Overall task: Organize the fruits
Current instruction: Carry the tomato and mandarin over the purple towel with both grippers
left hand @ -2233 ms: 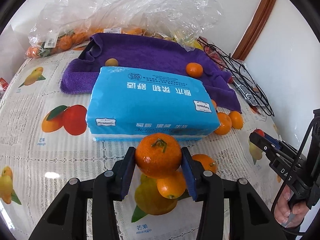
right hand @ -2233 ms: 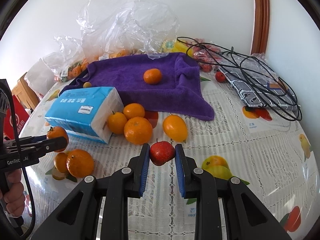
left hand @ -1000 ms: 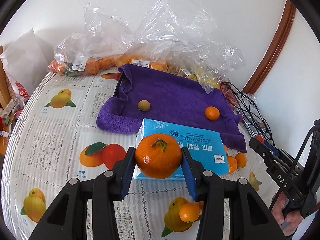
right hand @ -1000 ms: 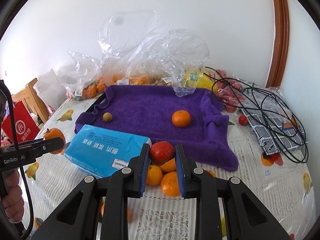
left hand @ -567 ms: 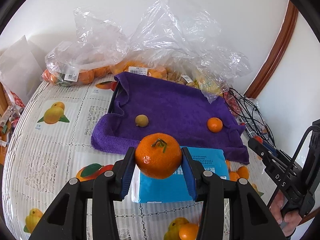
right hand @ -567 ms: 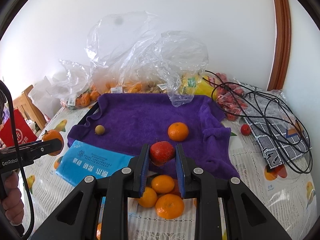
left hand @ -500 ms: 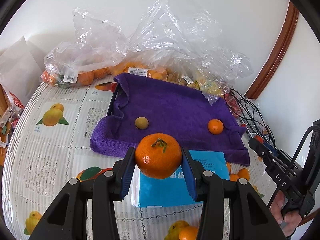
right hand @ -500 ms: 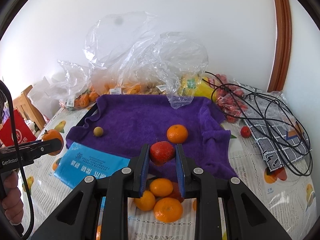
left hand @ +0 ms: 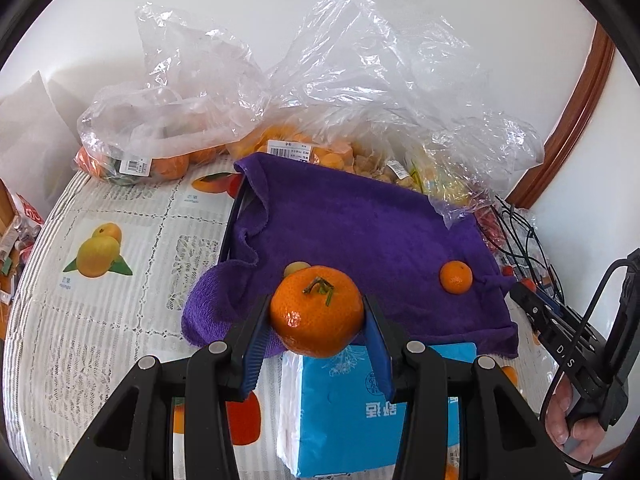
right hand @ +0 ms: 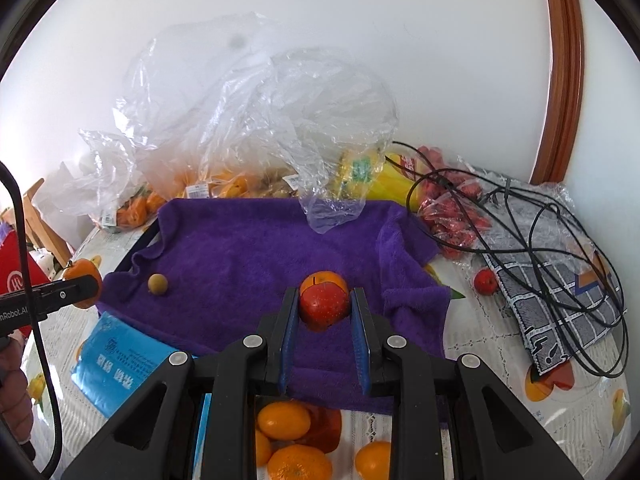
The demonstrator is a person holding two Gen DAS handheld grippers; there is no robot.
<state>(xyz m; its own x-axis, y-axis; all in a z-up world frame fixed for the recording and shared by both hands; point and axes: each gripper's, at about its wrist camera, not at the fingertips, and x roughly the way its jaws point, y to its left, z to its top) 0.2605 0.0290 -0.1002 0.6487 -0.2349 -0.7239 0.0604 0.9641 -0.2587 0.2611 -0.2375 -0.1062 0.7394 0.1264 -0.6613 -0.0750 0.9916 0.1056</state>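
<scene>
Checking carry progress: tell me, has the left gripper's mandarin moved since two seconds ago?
Yes. The mandarin, clamped in the left gripper, has travelled from the near side of the blue tissue pack to the purple towel's edge.

A stemmed orange mandarin (left hand: 316, 312) sits clamped in the left gripper (left hand: 317, 330); a small red apple (right hand: 323, 305) is pinched in the right gripper (right hand: 324, 326); one mandarin (left hand: 456, 277) and a small tan fruit (right hand: 157, 282) lie on the purple towel (left hand: 360, 232).
</scene>
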